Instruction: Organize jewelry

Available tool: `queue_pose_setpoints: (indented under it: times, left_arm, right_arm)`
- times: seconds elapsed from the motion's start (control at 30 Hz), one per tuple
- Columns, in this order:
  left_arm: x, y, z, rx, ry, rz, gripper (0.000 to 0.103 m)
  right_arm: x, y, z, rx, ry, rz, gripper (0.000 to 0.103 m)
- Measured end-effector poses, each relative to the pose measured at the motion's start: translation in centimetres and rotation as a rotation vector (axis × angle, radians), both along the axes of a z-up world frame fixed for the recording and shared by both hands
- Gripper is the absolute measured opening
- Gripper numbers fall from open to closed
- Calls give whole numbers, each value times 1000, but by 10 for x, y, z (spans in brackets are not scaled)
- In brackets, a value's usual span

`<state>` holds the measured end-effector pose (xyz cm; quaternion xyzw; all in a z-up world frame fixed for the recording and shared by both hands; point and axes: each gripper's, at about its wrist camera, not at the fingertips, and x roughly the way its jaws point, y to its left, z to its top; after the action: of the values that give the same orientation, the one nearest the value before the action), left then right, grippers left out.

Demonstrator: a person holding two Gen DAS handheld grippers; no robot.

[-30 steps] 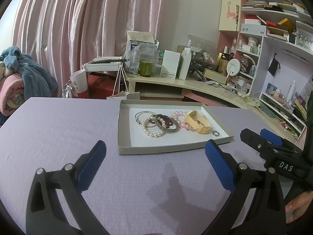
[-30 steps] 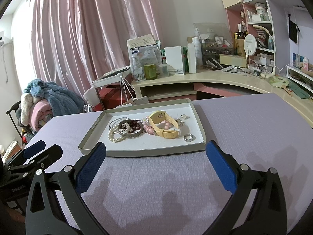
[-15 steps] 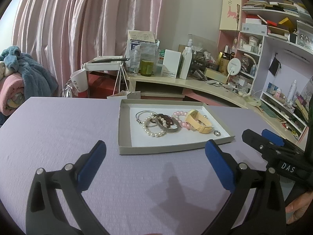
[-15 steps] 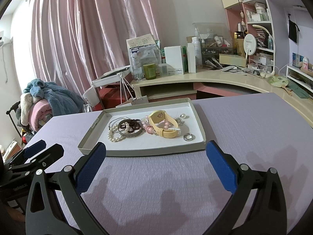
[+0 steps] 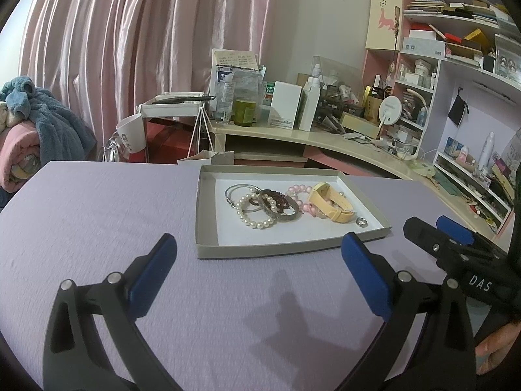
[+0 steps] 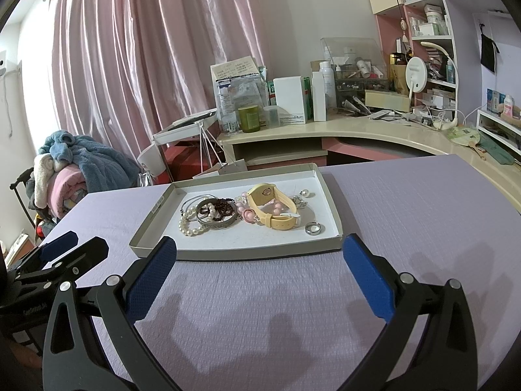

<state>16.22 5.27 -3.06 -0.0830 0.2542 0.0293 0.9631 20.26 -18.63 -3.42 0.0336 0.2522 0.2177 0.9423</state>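
- Two grippers are being held above the table [image 5: 97, 202], short of the tray [image 5: 280, 248]; nothing is being gripped by either.
- Left gripper [image 5: 259, 272]: fingers [image 5: 153, 273] are being kept wide apart, with bare cloth seen between the blue pads.
- Right gripper [image 6: 259, 273]: fingers [image 6: 368, 280] are likewise being kept wide apart and empty; its left pad is being seen overlapping the tray's near rim in the right wrist view.
- Each gripper is being caught at the edge of the other's view: the right one at the right side of the left wrist view, the left one at the lower left of the right wrist view.
- A hand [image 5: 498, 348] is being glimpsed at the lower right of the left wrist view, behind the right gripper.
- All jewelry is being held inside the tray, which is lying flat on the table.
- Pearls [image 5: 254, 211], a bangle [image 5: 278, 208] and thin hoops [image 5: 234, 192] are lying overlapped in the tray's left half.
- Pink beads [image 5: 301, 197] are lying touching the watch [image 5: 332, 202] near the tray's middle.
- A ring [image 5: 361, 222] is lying alone near the tray's near right corner, just beside the watch strap.
- A small pearl piece [image 6: 305, 193] is being seen behind the watch, toward the far right wall.
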Motion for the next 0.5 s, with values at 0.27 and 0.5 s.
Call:
queue_pose_setpoints:
  times: [0.27,0.5]
  left_arm:
    - [1,1,-3,2,3,-3,101]
    - [1,0,-2,2,3,-1,101]
  right_arm:
    - [0,0,0,-1,1,1,102]
    - [0,1,1,0,1,-1,102]
